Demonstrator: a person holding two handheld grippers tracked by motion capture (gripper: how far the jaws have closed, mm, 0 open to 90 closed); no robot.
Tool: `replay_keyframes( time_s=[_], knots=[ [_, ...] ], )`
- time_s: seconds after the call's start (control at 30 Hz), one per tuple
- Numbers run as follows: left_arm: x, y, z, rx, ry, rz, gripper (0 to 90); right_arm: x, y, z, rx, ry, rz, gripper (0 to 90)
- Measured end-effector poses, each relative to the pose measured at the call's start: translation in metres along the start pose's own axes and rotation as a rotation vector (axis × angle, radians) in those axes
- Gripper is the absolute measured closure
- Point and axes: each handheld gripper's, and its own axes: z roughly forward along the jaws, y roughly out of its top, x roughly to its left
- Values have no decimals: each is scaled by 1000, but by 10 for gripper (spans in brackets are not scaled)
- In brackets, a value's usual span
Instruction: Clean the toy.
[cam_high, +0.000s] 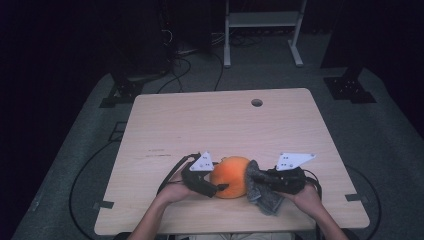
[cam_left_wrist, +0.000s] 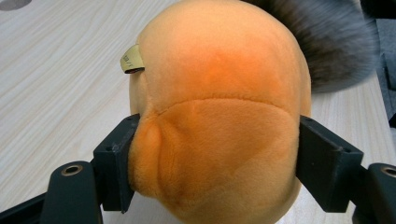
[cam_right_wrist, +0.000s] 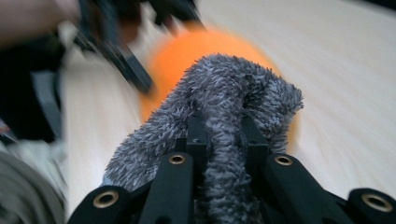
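My left gripper (cam_high: 220, 188) pinches the orange plush ball (cam_high: 231, 176) btwn its jaws, about half open, pads pressed into its sides, at the near edge of the table (cam_high: 200, 120). Right gripper (cam_high: 256, 181) is clamped nearly shut on the grey fuzzy cloth (cam_high: 261, 190), which touches the ball's right side. Risk: plush is squashy, so wiping hard w/ the cloth could squeeze it out of the left grip.
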Motion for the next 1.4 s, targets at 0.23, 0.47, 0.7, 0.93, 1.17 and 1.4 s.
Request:
replay_keyframes(
  time_s=[0.23, 0.47, 0.7, 0.93, 1.17, 1.4],
  knots=[
    [0, 1, 0, 2, 4, -15, 245, 9, 6, 14, 31, -11, -53, 781],
    [0, 8, 2, 7, 16, -30, 246, 10, 8, 5, 4, -40, -55, 783],
    [-8, 15, 2, -9, 30, -14, 280, 17, 16, 15, 26, -58, -105, 785],
    [-11, 20, 4, -34, 14, -21, 279, 23, 19, 1, -38, -72, -105, 785],
    [-9, 18, 3, -62, -34, -43, 178, 19, 15, 7, 14, -67, -107, 787],
    [2, 5, 9, -12, -92, -140, 121, 8, 6, 2, 6, -81, -62, 787]
  ],
)
